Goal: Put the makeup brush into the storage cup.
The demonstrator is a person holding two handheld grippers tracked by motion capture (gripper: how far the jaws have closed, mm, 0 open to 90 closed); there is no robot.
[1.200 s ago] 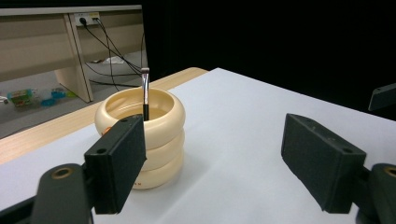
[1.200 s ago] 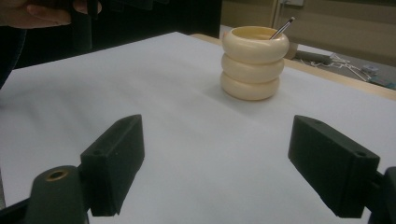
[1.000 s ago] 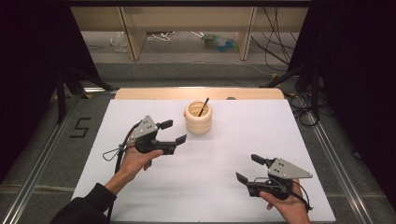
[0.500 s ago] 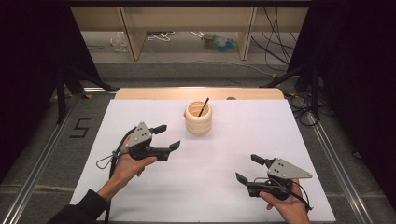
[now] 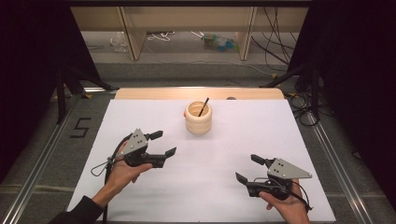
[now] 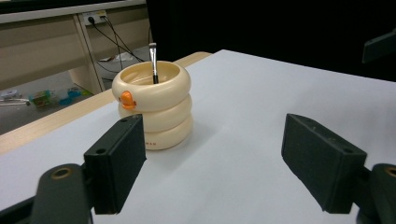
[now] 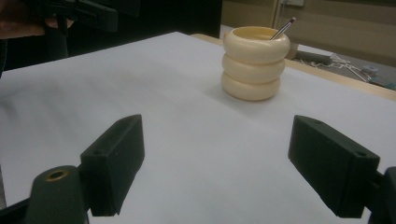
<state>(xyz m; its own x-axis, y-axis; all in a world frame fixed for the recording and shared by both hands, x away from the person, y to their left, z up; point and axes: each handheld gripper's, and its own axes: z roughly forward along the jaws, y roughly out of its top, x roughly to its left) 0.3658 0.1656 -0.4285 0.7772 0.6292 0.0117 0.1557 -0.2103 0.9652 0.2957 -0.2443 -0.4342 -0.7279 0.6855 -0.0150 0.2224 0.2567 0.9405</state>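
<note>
I hold my left gripper (image 5: 164, 143) at the left of centre in the high view, jaws spread wide and gripping nothing, aimed up and right toward the cream holder shaped like 3 stacked rings (image 5: 198, 118). That holder stands upright on the white table sheet (image 5: 261, 130), just above the middle of the frame, near the far wooden edge. In my left gripper view it sits upper left of centre, with a small orange mark (image 6: 125, 99) on its top ring. A thin black-handled brush (image 6: 153, 63) leans inside it, bristle end up, so the handle is free to pinch from above. My right gripper (image 5: 246, 169) rests low at the lower right, equally released, well apart from the holder; I judge it is waiting while the left stays nearer.
</note>
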